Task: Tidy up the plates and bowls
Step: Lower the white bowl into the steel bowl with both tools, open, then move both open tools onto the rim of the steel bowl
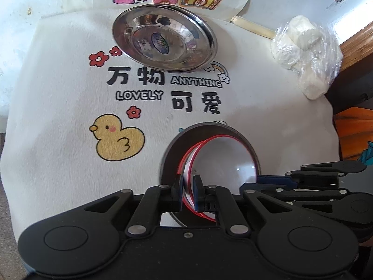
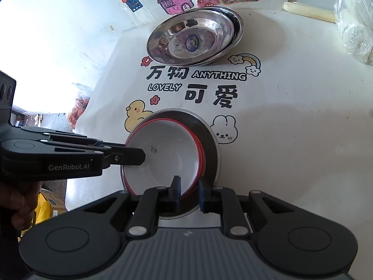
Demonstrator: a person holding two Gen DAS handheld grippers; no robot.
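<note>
Stacked white bowls (image 1: pixel 223 158) with red rims sit tilted in a dark round plate (image 1: pixel 172 154) on the printed cloth. My left gripper (image 1: pixel 188 186) is shut on the near rim of the bowls. In the right wrist view the same bowls (image 2: pixel 167 154) rest on the plate (image 2: pixel 211 144), and my right gripper (image 2: pixel 189 190) is shut on their rims at the near edge. The left gripper (image 2: pixel 139 156) reaches in from the left onto the bowls' rim. The right gripper (image 1: pixel 268 182) shows at the right in the left wrist view. Stacked steel plates (image 1: pixel 163 37) (image 2: pixel 193 37) lie further back.
A plastic bag of white lumps (image 1: pixel 305 51) (image 2: pixel 354 23) lies at the far right beside a cream stick (image 1: pixel 251 26). A wooden edge (image 1: pixel 356 44) borders the cloth on the right. A person's hand (image 2: pixel 14 200) holds the left gripper's handle.
</note>
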